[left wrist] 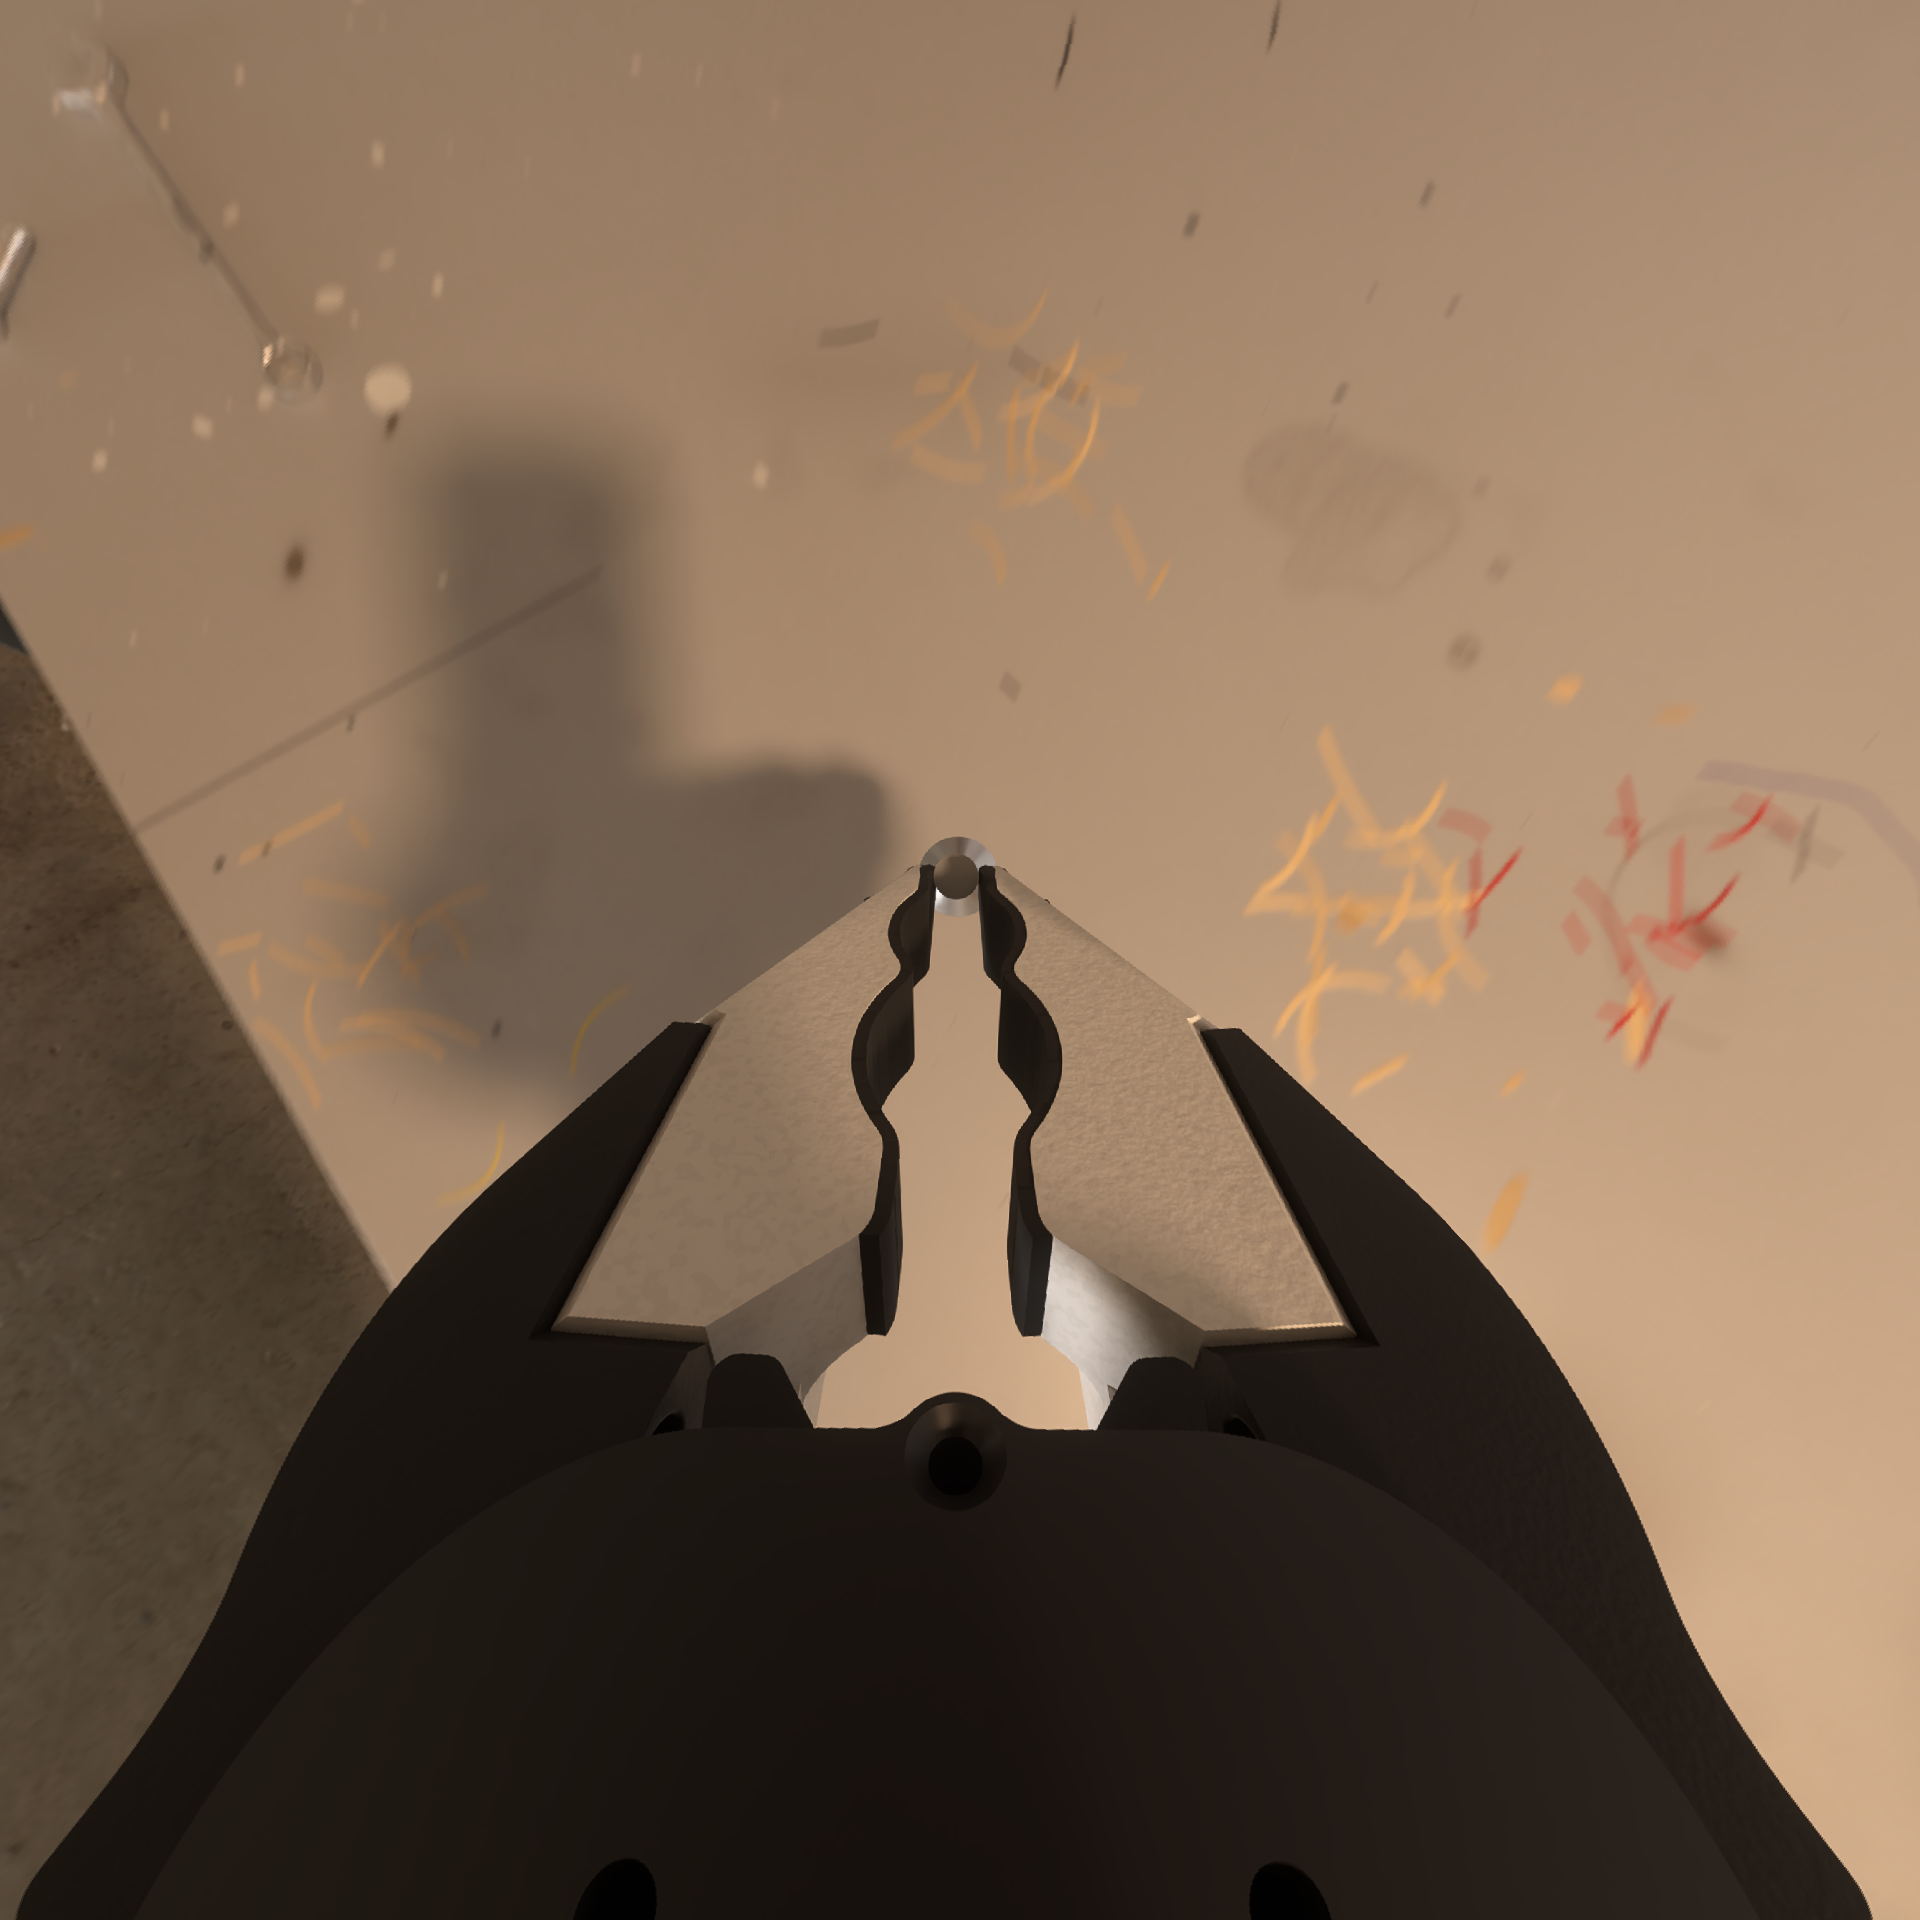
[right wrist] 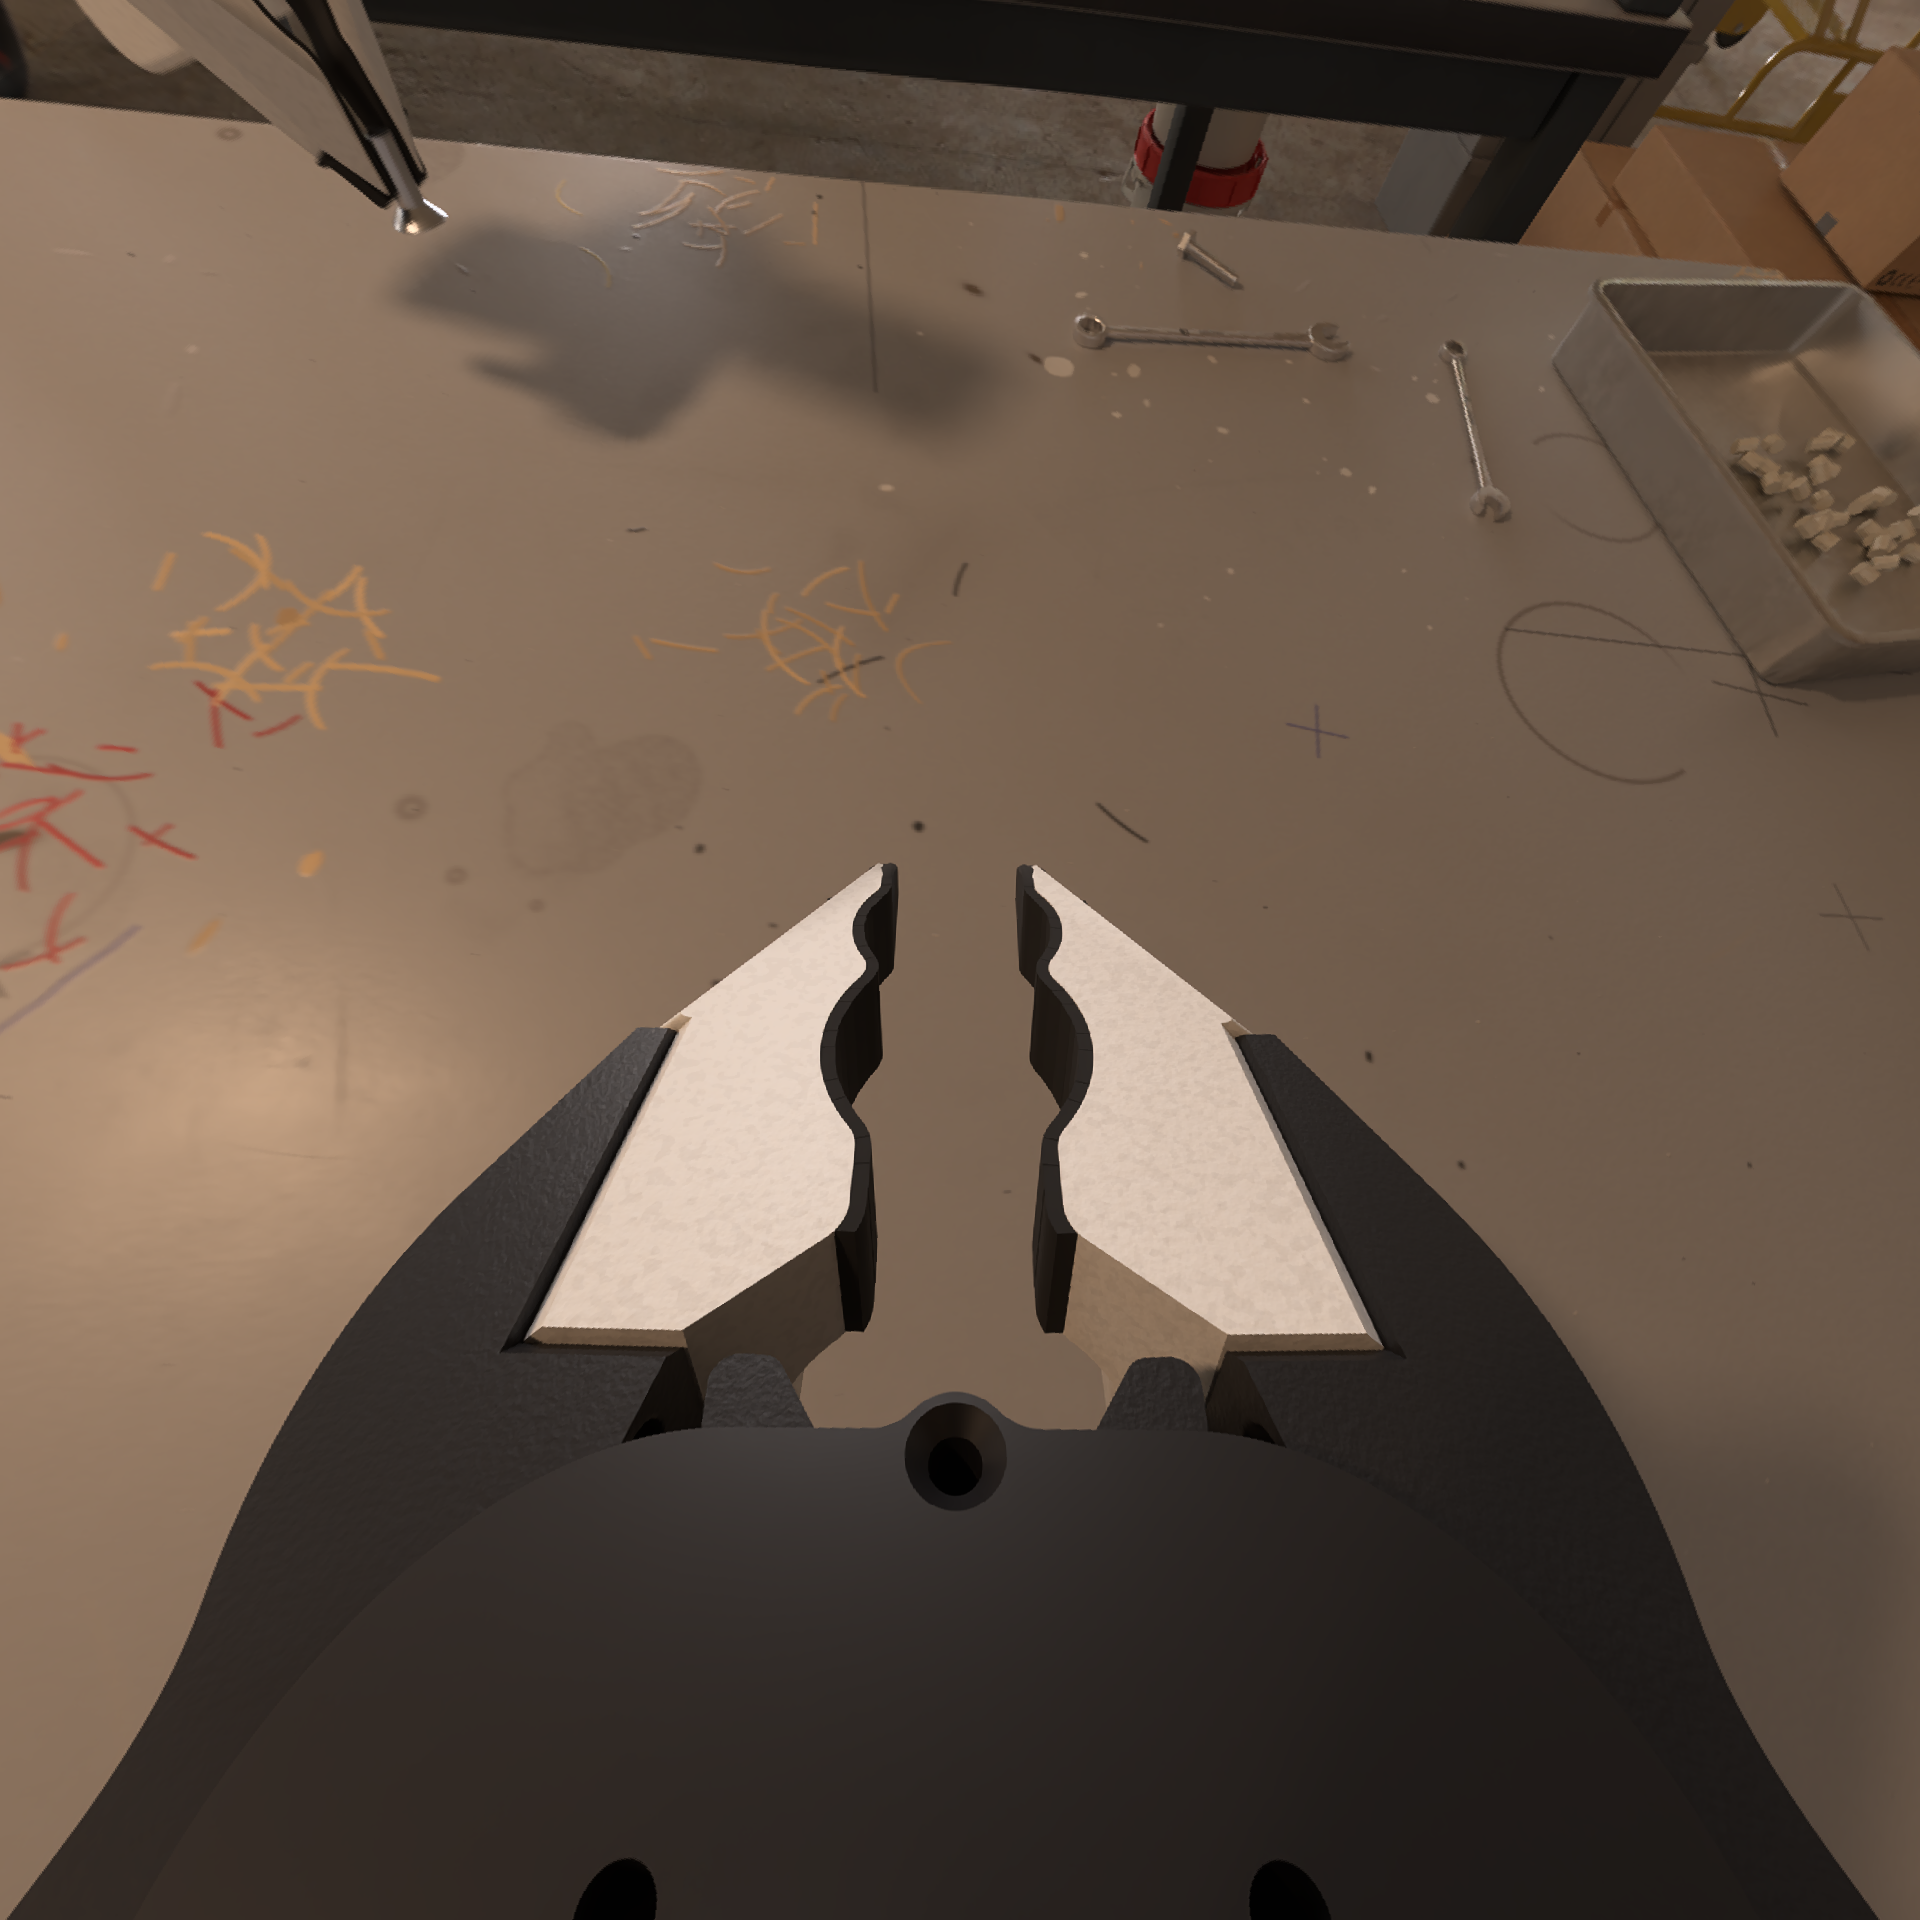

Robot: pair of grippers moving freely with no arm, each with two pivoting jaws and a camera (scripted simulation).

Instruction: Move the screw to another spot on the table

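- Sitting pinched at the left gripper's (left wrist: 956, 883) tips, the screw (left wrist: 955, 878) hangs mid-frame, head down, above the bench (left wrist: 1351, 260).
- Right gripper (right wrist: 957, 883): jaws parted, empty, low over the bench.
- Two wrenches (right wrist: 1210, 336) and a metal tray (right wrist: 1662, 468) lie upper right.

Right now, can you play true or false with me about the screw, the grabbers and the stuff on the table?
1. The left gripper pinches the screw at its tips. True.
2. The right gripper holds a wrench. False: it is open and holds nothing.
3. The screw lies flat on the table. False: in the right wrist view it hangs above the table, with a shadow below.
4. The metal tray has small pale pieces inside. True.
5. Two wrenches lie inside the tray. False: they lie on the table beside it.
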